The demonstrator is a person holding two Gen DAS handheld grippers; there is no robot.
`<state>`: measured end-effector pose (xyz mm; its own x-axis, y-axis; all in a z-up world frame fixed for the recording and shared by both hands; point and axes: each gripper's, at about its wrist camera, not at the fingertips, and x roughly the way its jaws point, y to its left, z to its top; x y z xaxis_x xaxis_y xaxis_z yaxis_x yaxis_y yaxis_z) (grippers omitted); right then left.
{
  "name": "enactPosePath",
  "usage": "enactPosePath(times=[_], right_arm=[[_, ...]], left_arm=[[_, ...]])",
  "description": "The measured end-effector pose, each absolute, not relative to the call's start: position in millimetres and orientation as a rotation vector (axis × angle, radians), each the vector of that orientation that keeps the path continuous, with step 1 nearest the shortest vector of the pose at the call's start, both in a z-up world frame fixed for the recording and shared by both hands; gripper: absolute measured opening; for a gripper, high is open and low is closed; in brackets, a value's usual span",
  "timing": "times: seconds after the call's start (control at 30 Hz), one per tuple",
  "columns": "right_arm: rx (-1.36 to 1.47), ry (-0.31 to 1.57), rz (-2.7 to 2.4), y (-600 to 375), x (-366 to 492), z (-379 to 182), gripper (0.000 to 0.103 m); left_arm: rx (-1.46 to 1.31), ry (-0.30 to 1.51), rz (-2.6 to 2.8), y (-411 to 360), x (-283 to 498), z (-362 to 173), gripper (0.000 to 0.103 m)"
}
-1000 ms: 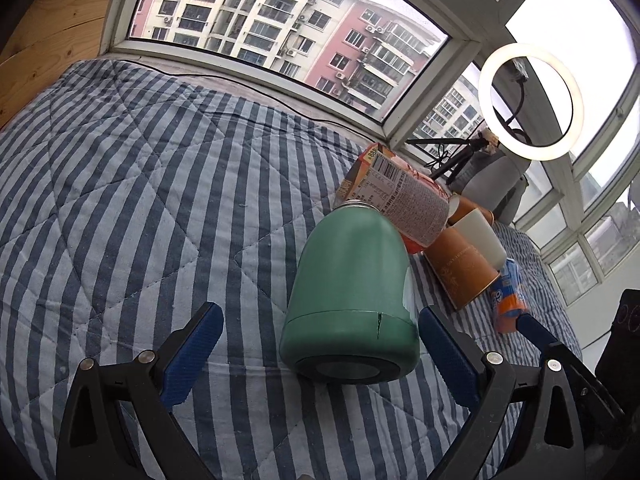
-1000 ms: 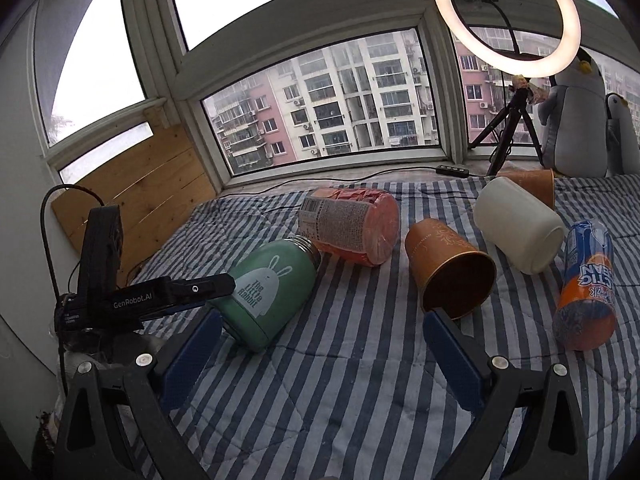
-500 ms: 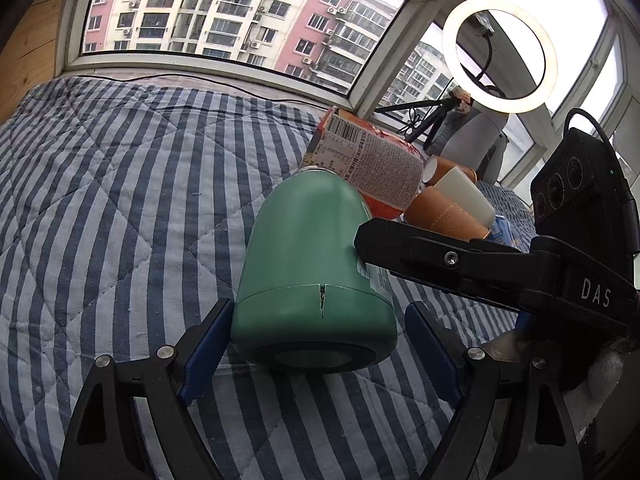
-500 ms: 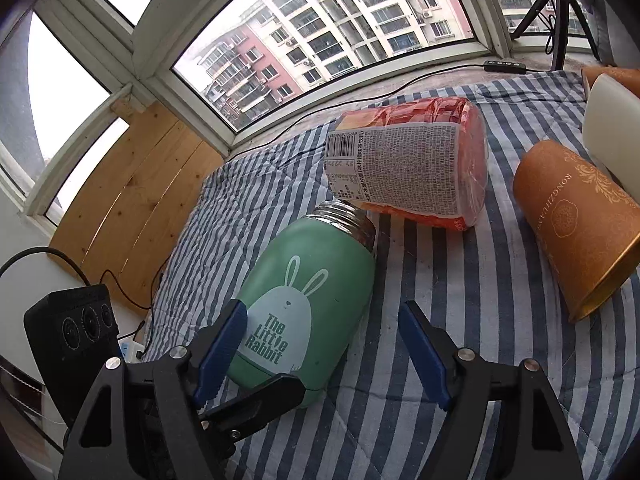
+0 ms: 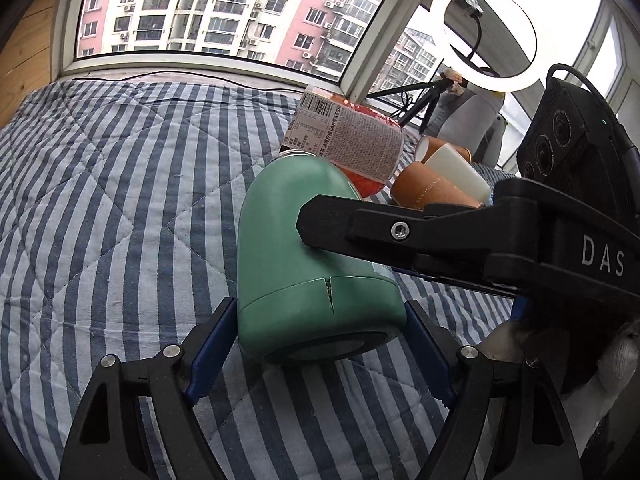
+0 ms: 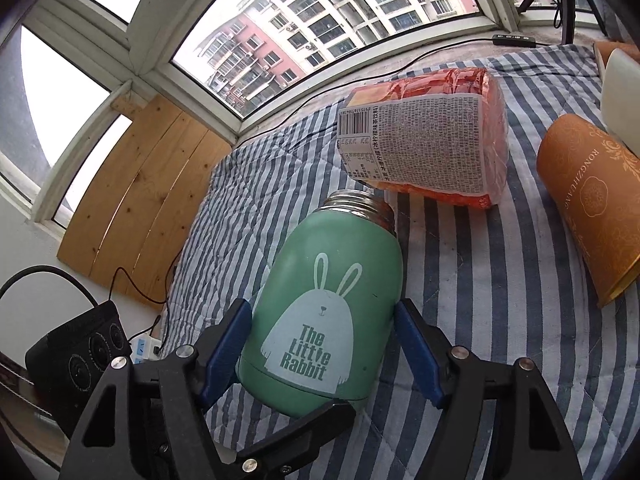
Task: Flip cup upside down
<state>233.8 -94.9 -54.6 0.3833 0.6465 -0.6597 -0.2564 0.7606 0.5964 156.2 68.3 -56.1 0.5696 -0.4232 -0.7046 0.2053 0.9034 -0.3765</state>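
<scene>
— Two grippers on one thing: where is the green cup (image 5: 316, 264) lying?

— On its side on the striped bed cover (image 5: 120, 208), centre of both frames, steel threaded mouth pointing toward the window, base toward the left wrist camera. The rabbit print faces the right wrist view (image 6: 320, 320).

— What are the left gripper's (image 5: 320, 344) jaws doing?

— Clenched on the cup near its base; both blue pads press its sides.

— And the right gripper (image 6: 322, 344)?

— Grasping the cup's body as well, pads touching either flank. One of its black fingers (image 5: 400, 232) crosses the cup in the left view.

— What is nearby?

— An orange-wrapped package (image 6: 424, 148) just past the mouth, and an orange paper cup (image 6: 588, 216) at the right of the frame.
</scene>
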Motion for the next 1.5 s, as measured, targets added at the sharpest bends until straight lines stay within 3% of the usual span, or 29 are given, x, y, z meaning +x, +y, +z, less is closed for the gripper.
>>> enactPosePath(times=[0.67,0.93,1.0,1.27,1.5], right_arm=[[0.45,1.01,0.538,-212,93,-53,0.069],[0.41,0.968,0.592,-238,73,-54,0.069],[0.362,0.901,0.597,-241,65,-51,0.07],[0.103,0.677,0.621,-244,27,-42,0.07],[-0.393,0.568,0.577,-227,1,-36,0.07]], left_arm=[[-0.132,0.883,-0.484,-60,16,-55,0.083],[0.006,0.833,-0.522,-70,-4,-49,0.087],[0.064,0.787,-0.515,-62,-13,-45,0.092],[0.188,0.698,-0.525,-28,-30,-46,0.092],[0.234,0.713,-0.501,-18,-36,-50,0.091]])
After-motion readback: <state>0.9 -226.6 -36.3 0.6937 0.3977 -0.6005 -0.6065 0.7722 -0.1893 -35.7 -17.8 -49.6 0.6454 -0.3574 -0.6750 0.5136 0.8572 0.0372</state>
